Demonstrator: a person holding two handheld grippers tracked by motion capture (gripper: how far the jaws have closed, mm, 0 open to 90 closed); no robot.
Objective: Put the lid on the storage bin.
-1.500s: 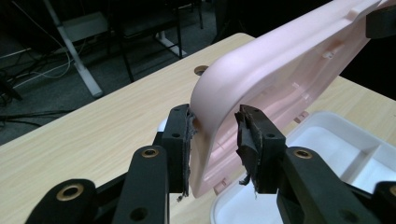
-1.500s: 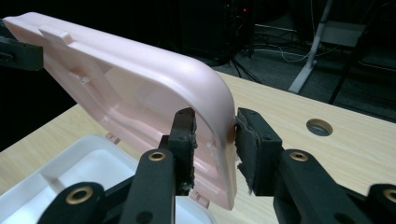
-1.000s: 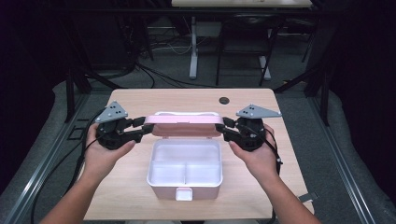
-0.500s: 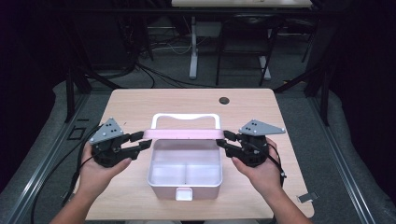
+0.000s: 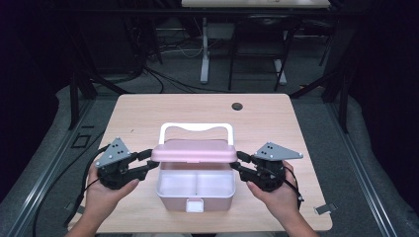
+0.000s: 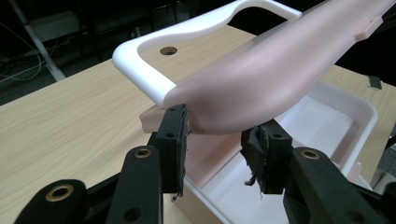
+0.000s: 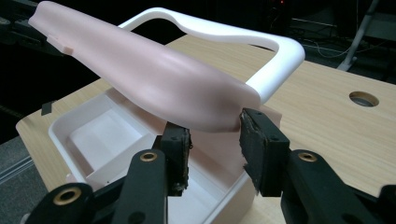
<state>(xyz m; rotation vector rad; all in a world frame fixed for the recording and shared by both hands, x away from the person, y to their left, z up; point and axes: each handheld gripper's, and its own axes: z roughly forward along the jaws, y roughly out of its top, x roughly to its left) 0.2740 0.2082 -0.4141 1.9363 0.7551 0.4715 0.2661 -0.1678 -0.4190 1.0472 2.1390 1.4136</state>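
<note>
A pink lunch box [image 5: 195,190] with a white divided inside stands open at the table's front middle. Its pink lid [image 5: 195,153] hangs tilted over the back half of the box, hinged at the rear. A white handle [image 5: 195,127] sticks out behind it. My left gripper [image 5: 150,165] is shut on the lid's left end, seen close in the left gripper view as the lid [image 6: 280,70] between the pads [image 6: 175,135]. My right gripper [image 5: 239,165] is shut on the lid's right end [image 7: 154,74]. The box's inside [image 7: 107,135] shows beneath the lid.
A round cable hole [image 5: 237,106] sits near the wooden table's [image 5: 148,113] far edge. A small grey piece of tape [image 5: 323,209] lies at the front right corner. Dark floor, cables and desk legs lie beyond the table.
The lid has swung down from nearly upright to tilted over the box. Both grippers have come toward the person and lower, staying on the lid's ends.
</note>
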